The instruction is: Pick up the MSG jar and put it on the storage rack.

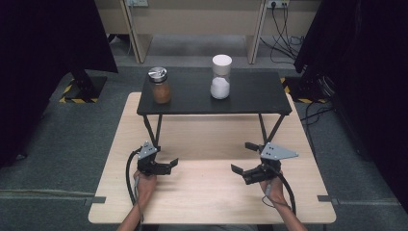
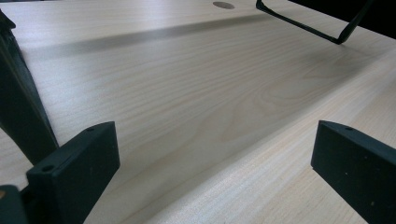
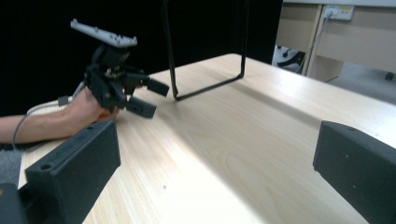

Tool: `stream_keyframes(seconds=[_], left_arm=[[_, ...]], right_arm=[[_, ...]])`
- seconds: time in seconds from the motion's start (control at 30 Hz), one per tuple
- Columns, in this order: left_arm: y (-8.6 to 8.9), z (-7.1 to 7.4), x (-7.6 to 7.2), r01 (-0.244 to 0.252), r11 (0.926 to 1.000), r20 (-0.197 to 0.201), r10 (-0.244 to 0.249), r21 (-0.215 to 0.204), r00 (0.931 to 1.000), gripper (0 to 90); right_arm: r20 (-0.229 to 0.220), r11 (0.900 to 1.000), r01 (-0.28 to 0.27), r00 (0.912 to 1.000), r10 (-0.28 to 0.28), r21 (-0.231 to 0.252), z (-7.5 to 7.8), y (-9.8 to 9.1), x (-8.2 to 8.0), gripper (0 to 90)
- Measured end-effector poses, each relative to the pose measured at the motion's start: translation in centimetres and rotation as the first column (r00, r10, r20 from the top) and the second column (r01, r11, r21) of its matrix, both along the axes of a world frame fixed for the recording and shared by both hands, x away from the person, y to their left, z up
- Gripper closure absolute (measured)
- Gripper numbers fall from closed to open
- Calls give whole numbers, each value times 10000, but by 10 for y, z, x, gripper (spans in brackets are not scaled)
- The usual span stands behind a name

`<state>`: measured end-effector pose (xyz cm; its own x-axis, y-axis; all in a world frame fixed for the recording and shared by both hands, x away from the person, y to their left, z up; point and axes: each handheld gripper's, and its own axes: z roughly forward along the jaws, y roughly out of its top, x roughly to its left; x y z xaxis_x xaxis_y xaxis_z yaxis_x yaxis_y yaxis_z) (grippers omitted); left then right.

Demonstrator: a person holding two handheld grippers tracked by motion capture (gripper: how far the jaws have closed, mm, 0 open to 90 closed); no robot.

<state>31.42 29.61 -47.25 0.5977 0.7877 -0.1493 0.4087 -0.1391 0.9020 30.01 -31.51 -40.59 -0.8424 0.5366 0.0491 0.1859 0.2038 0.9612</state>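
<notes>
1. High view: left gripper lower left, right gripper lower right, jaws of both spread wide, empty, low over wooden table; brown jar and white jar upper centre on black stand
2. Left gripper view: jaws apart at bottom corners, bare wood between
3. Right gripper view: jaws apart below; left gripper upper left, gaping

The near half of the pale wooden table lies bare between the left gripper and the right gripper, both with jaws spread wide. Farther off, the thin black metal legs of a low dark shelf flank an open passage beneath it. On the shelf, a brown-filled glass jar at left and a white-capped jar of white powder stand well apart.
</notes>
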Motion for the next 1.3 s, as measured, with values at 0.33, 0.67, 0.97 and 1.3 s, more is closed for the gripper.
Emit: stream_keyframes(seconds=[0.33, 0.67, 0.97, 1.3], left_arm=[[0, 0, 0, -4, 10000, -4, 4, -5, 10000, 4], [0, 0, 0, 4, 10000, -1, -4, -6, 10000, 4], [0, 0, 0, 21, 10000, 0, -21, 15, 10000, 5], [-1, 0, 0, 32, 10000, 3, -32, 51, 10000, 4]], right_arm=[[-213, 9996, 130, 9997, -136, -263, -20, 0, 0, 8], [-429, 9982, 303, 9985, -325, -515, -33, 1, 1, 8], [-714, 9943, 667, 9948, -727, -834, -46, 4, 4, 9], [-921, 9899, 1155, 9881, -1229, -816, -53, 2, 5, 9]])
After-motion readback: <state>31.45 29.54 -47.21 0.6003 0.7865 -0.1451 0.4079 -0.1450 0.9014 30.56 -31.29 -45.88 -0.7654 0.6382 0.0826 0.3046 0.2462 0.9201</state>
